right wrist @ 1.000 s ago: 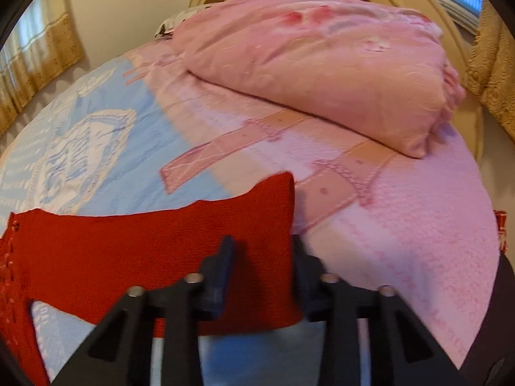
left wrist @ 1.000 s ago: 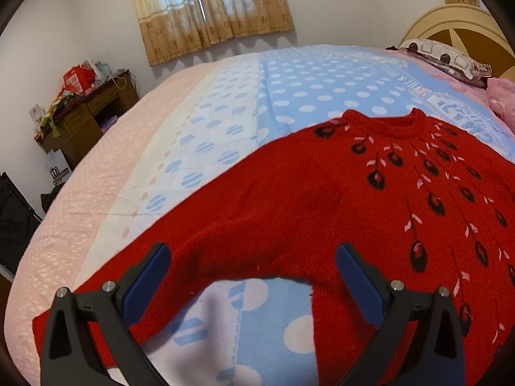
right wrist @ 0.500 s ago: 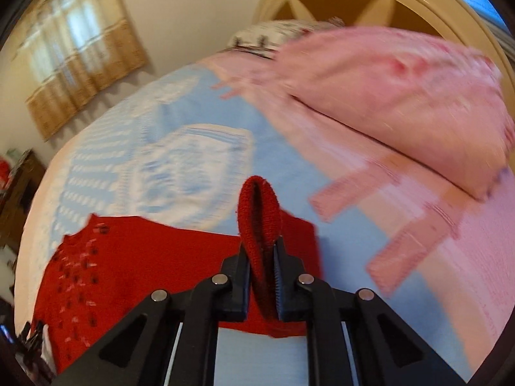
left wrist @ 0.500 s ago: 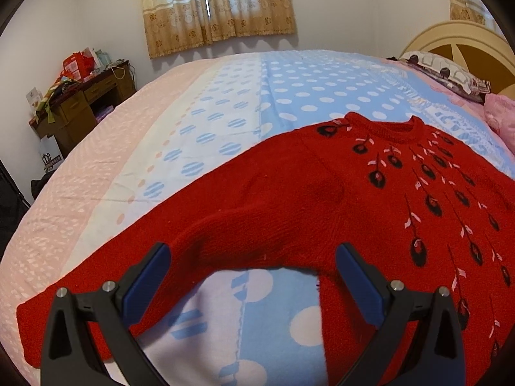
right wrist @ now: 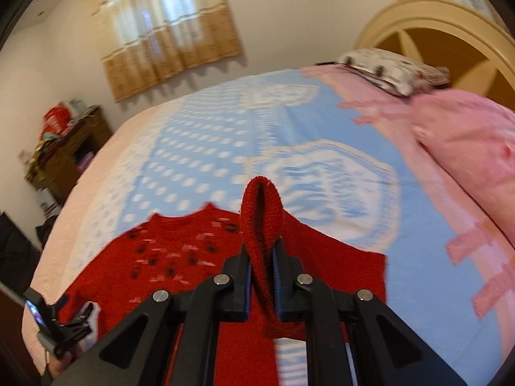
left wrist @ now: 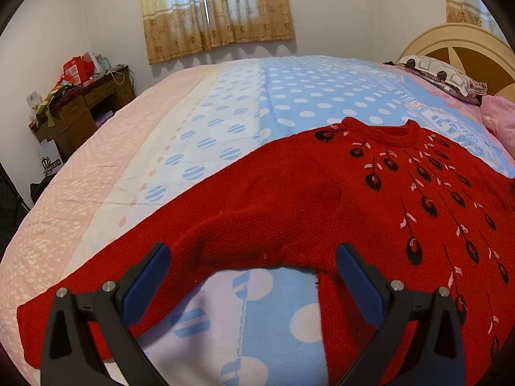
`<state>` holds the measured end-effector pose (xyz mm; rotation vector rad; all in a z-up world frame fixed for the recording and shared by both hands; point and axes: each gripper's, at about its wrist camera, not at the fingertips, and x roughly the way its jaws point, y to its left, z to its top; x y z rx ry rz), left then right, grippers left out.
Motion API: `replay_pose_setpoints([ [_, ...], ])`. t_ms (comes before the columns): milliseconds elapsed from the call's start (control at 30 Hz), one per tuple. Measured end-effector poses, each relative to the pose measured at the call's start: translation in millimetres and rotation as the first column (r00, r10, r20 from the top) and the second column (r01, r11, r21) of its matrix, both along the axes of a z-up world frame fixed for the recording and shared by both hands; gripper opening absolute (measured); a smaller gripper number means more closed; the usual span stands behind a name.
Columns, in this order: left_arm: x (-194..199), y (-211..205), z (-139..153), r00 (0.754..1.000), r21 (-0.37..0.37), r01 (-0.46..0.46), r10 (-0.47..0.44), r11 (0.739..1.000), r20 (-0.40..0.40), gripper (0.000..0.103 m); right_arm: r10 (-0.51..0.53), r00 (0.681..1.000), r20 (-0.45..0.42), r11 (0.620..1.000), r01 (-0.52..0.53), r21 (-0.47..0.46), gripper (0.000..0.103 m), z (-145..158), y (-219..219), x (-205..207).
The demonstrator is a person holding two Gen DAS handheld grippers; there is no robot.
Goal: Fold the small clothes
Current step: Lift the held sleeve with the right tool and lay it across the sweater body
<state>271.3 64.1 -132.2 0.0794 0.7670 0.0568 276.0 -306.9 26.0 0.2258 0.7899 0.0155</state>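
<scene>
A small red knit sweater (left wrist: 322,199) with black and pink motifs lies front up on the bed, its left sleeve (left wrist: 106,292) stretched toward the bed's near left edge. My left gripper (left wrist: 251,276) is open and hovers over the armpit of that sleeve, touching nothing. My right gripper (right wrist: 261,276) is shut on the cuff of the right sleeve (right wrist: 259,212) and holds it raised above the sweater's body (right wrist: 167,257). The left gripper also shows at the lower left of the right wrist view (right wrist: 61,325).
The bed has a blue, white and pink dotted cover (left wrist: 225,122). A pink folded quilt (right wrist: 466,148) and a patterned pillow (left wrist: 444,77) lie by the cream headboard (left wrist: 457,45). A cluttered wooden desk (left wrist: 83,103) stands at the far left below a curtained window (left wrist: 215,9).
My right gripper closed on the right sleeve's cuff, lifted it off the bed and swung it left over the sweater. My left gripper stayed open and drew back slightly.
</scene>
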Motion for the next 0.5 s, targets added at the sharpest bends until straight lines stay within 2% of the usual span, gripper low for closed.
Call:
replay_pose_setpoints([
  [233, -3.8, 4.8, 0.3, 1.0, -0.009, -0.004, 0.004, 1.0, -0.001, 0.103, 0.142, 0.99, 0.006, 0.99, -0.142, 0.02, 0.01, -4.4, 82.7, 20.5],
  [500, -5.7, 8.2, -1.0, 1.0, -0.013, -0.009, 0.009, 1.0, -0.006, 0.103, 0.292, 0.955, -0.042, 0.956, -0.291, 0.029, 0.01, -36.6, 168.6, 29.8],
])
